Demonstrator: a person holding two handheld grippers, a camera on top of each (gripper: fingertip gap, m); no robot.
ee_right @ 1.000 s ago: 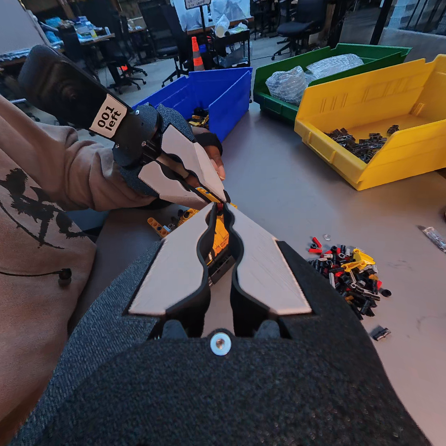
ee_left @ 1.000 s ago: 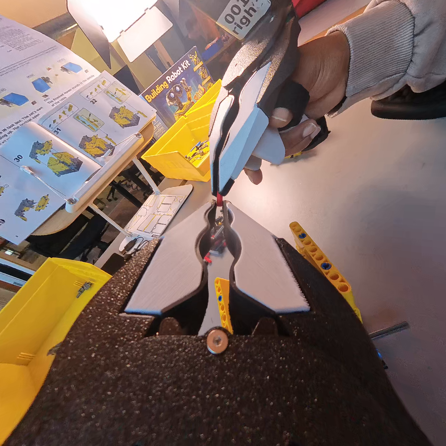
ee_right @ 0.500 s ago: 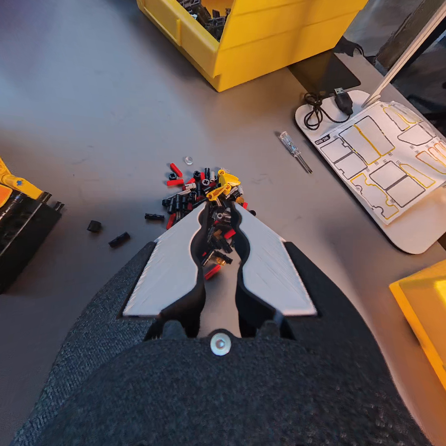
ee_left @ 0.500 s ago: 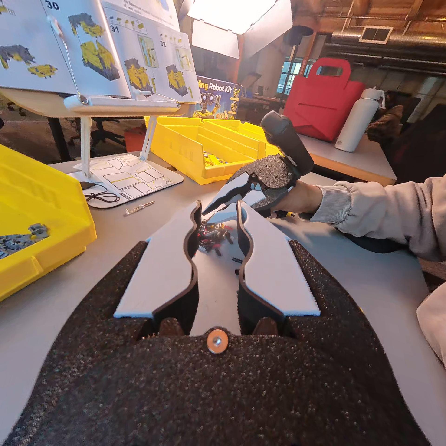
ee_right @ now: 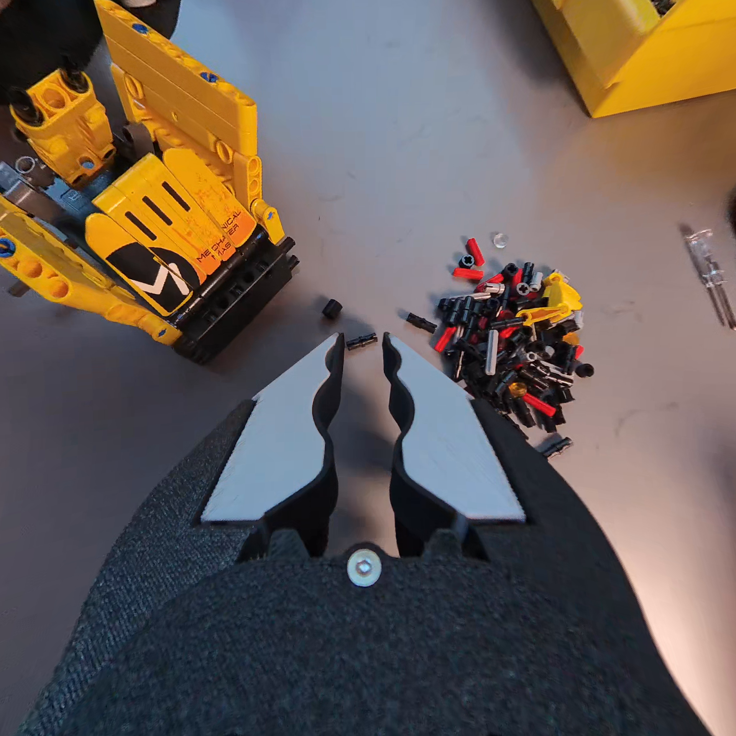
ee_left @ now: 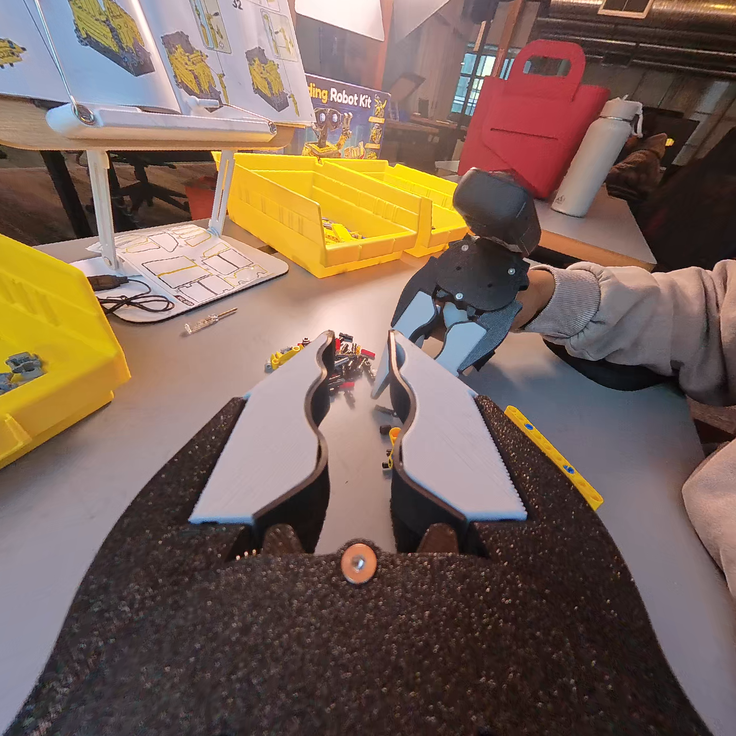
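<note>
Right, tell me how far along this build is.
Done: a good part of the yellow model stands assembled on the table. In hand: nothing. The left gripper and right gripper are both open and empty, and the right one's tips flank a loose black pin. Left: the pile of small parts lies unattached beside the model.

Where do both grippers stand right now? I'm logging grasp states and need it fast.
Left gripper: open, holding nothing, above the table short of the pile of small parts.
Right gripper: open, empty, tips either side of a loose black pin.
</note>
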